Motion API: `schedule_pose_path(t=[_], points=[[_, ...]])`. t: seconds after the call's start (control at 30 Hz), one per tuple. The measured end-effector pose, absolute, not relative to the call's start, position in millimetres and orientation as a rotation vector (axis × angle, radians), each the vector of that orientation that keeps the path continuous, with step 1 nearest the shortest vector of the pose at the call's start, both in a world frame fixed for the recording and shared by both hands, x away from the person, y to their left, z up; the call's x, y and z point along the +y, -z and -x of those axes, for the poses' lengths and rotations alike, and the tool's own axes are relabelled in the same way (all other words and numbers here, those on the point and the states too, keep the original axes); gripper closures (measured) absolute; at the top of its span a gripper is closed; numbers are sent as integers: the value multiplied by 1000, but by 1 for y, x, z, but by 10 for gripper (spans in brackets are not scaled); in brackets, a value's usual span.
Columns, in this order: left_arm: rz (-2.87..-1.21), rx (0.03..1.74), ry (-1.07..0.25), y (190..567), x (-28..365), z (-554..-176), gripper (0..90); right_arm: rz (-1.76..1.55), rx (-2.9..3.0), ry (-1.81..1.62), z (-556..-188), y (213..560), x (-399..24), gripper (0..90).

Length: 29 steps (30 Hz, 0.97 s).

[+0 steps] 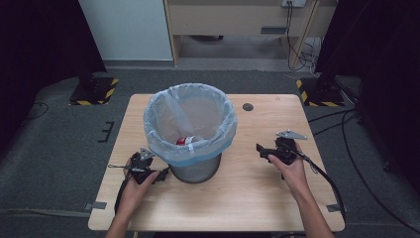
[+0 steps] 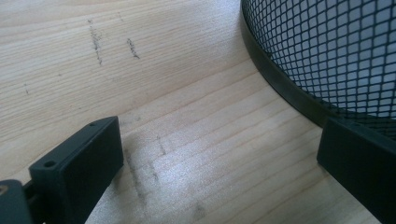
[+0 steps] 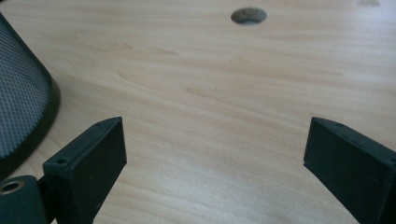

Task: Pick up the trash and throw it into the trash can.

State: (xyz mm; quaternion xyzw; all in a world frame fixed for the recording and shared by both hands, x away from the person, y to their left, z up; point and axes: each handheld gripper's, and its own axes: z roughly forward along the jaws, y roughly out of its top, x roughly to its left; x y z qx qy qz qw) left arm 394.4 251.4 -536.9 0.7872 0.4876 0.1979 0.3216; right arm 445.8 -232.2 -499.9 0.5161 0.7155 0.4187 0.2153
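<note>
A black mesh waste bin [image 1: 197,168] lined with a pale blue bag [image 1: 190,121] stands at the middle of the wooden table [image 1: 247,193]. Inside it lies a red and white object [image 1: 187,141], partly hidden by the bag. My left gripper [image 1: 162,174] rests low on the table just left of the bin's base [image 2: 289,93], open, with bare wood between its fingers [image 2: 79,163]. My right gripper [image 1: 261,150] sits to the right of the bin, low over the table, open and holding nothing; the bin's mesh [image 3: 18,98] shows at the left of the right gripper view.
A round cable hole [image 1: 247,106] [image 3: 249,15] lies in the table's far right part. Cables trail from both grippers toward the table's near edge. Dark stands with yellow-black striped bases [image 1: 94,89] are on the floor beyond the table.
</note>
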Motion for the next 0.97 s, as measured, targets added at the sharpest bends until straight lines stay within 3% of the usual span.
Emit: schedule_pose_path(t=[0.4,0.97], points=[[-2067,1280,-520,537,251,-394,0,-1469,2064,-1021,-448,534,-221,57],[-2067,1281,-520,537,251,-394,0,-1441,2110,-881,-447,540,-218,20]])
